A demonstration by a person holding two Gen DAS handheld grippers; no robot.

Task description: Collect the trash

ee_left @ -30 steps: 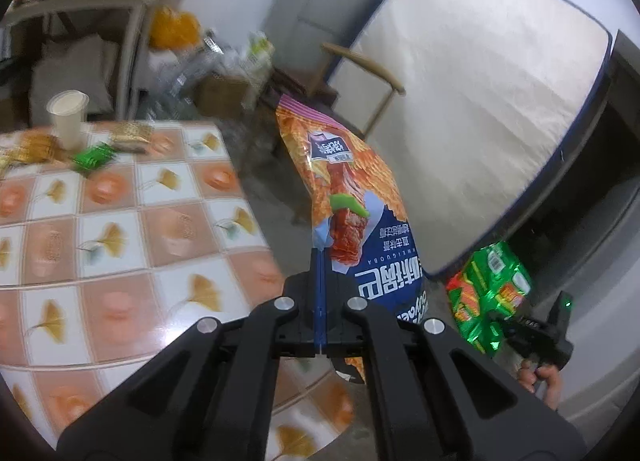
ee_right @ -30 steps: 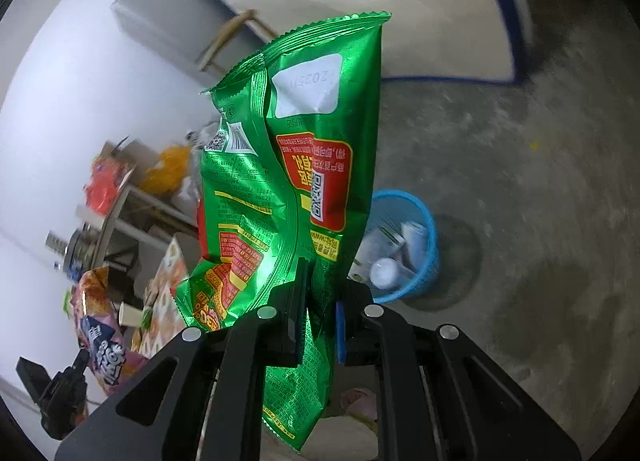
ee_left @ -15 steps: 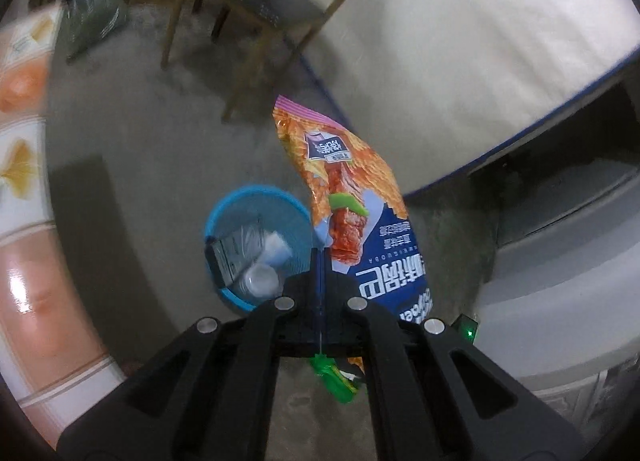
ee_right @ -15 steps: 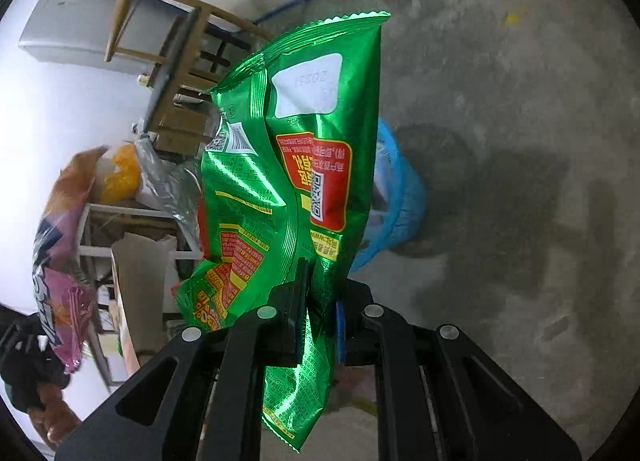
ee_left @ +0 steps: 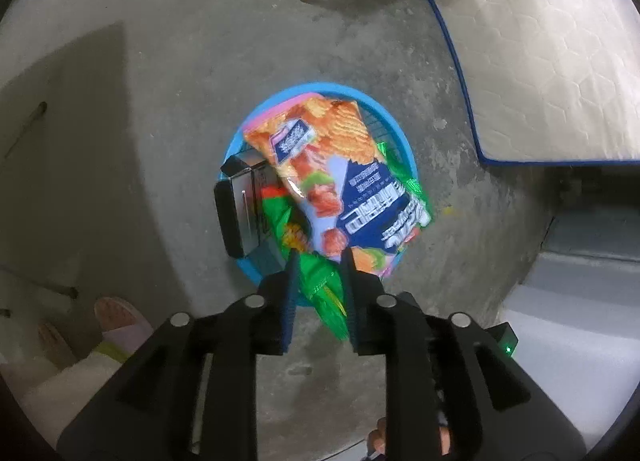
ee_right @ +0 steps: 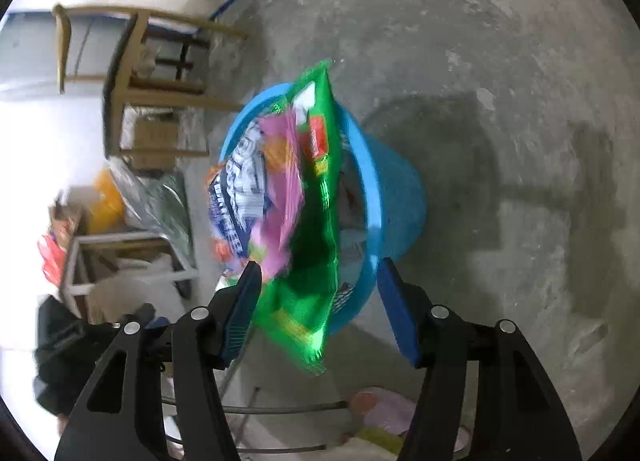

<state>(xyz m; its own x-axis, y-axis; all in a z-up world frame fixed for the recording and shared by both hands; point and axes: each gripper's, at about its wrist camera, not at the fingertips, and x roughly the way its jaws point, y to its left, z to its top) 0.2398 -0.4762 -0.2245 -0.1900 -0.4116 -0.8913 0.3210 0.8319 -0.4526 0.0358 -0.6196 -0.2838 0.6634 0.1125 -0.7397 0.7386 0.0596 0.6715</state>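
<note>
Two snack bags sit over the blue bin (ee_left: 404, 141): an orange-and-blue chip bag (ee_left: 340, 177) and a shiny green bag (ee_right: 316, 229), blurred. Left gripper (ee_left: 318, 261) and right gripper (ee_right: 318, 273) are both spread apart, holding nothing.

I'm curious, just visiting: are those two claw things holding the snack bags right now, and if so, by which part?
No. Each hand-held gripper, left and right, is open; the orange chip bag and green bag are loose over the blue bin.
</note>
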